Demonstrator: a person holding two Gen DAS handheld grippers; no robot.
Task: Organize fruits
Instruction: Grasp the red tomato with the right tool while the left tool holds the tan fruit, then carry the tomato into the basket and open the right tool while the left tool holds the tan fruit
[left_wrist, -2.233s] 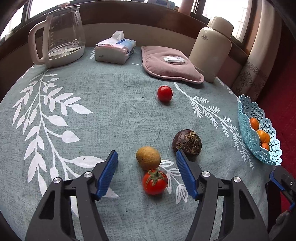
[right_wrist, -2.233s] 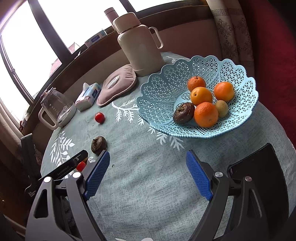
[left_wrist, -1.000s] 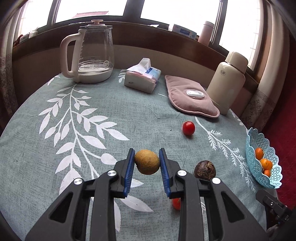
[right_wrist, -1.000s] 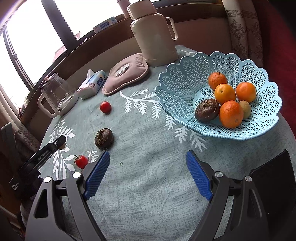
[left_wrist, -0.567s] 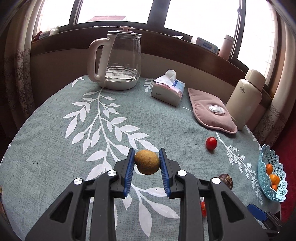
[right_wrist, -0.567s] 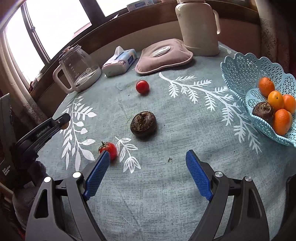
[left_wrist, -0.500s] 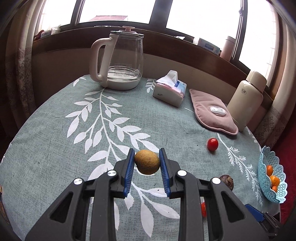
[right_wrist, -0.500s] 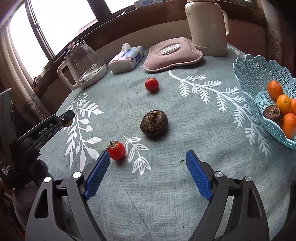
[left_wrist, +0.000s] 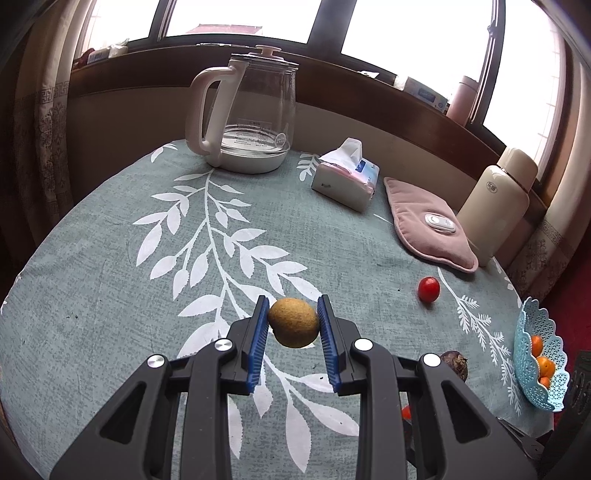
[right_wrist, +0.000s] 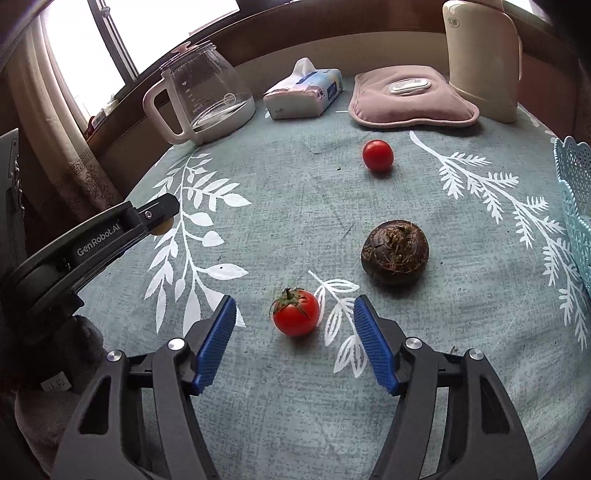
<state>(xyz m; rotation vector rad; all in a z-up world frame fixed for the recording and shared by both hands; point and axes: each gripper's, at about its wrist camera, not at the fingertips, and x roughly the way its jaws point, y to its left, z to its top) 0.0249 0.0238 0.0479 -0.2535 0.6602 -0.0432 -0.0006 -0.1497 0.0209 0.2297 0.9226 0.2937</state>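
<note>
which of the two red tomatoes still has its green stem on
The tomato lying between the right gripper's closing blue pads; a green stem crowns it. The other tomato, near the pink pad, looks smooth and stemless.

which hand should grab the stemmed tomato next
Right. The right gripper already straddles the stemmed tomato, its jaws closing with the pads not yet touching it. The left gripper is shut on the brown fruit, held above the tablecloth.

Both wrist views angled down – shared table (left_wrist: 92, 295)
</note>
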